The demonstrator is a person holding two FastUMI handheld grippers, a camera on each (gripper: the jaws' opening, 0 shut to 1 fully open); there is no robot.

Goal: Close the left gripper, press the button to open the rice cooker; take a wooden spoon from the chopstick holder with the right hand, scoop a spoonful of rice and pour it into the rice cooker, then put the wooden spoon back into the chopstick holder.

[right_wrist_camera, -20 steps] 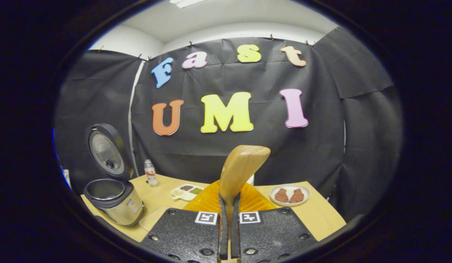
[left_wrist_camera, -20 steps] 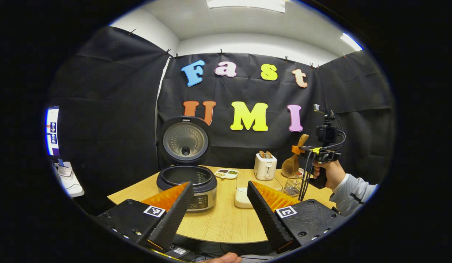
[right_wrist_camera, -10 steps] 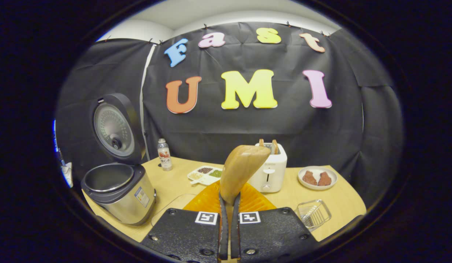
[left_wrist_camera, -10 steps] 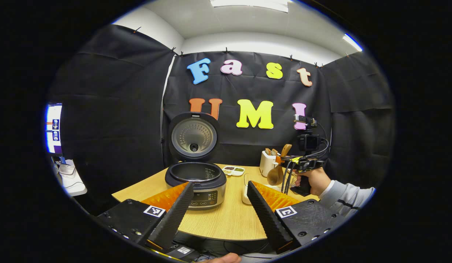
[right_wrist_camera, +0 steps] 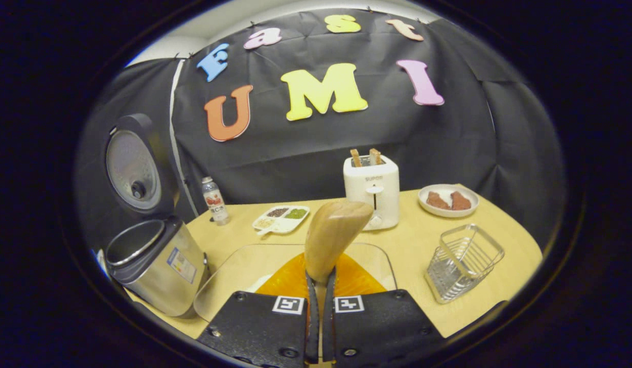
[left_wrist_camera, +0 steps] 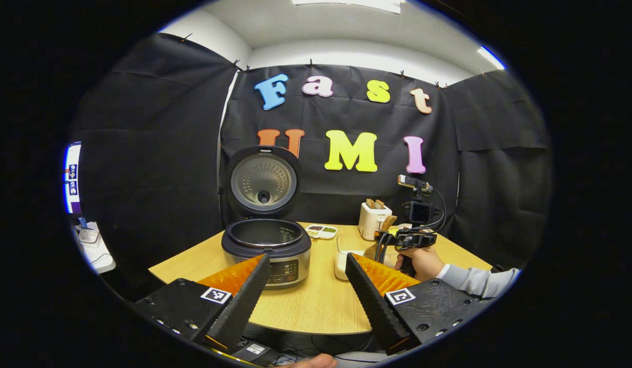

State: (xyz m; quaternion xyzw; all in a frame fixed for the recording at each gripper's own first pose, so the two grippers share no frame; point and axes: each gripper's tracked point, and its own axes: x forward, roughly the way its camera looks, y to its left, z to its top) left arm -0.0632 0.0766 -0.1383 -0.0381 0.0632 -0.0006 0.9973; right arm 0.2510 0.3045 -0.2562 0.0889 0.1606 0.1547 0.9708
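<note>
The rice cooker [left_wrist_camera: 267,248] stands on the table with its lid [left_wrist_camera: 263,181] raised and its inner pot showing. My left gripper [left_wrist_camera: 305,291] hangs open in front of it, with nothing between the fingers. My right gripper [right_wrist_camera: 321,278] is shut on the wooden spoon [right_wrist_camera: 333,235], which rises from its fingers over the glass rice container [right_wrist_camera: 229,271]. In the left gripper view the right gripper [left_wrist_camera: 392,237], held by a hand [left_wrist_camera: 422,260], hovers low over that container [left_wrist_camera: 345,253]. The wire chopstick holder [right_wrist_camera: 464,260] stands to the right.
Behind the container stand a white toaster [right_wrist_camera: 372,186], a plate with two brown pieces [right_wrist_camera: 447,199], a sectioned tray [right_wrist_camera: 281,217] and a small bottle [right_wrist_camera: 213,194]. The rice cooker [right_wrist_camera: 152,260] is at the left in the right gripper view. The wooden table [left_wrist_camera: 316,306] ends near my left gripper.
My right gripper has come down and forward with the spoon, from above the chopstick holder to just over the glass container. The left gripper has stayed open and hardly moved.
</note>
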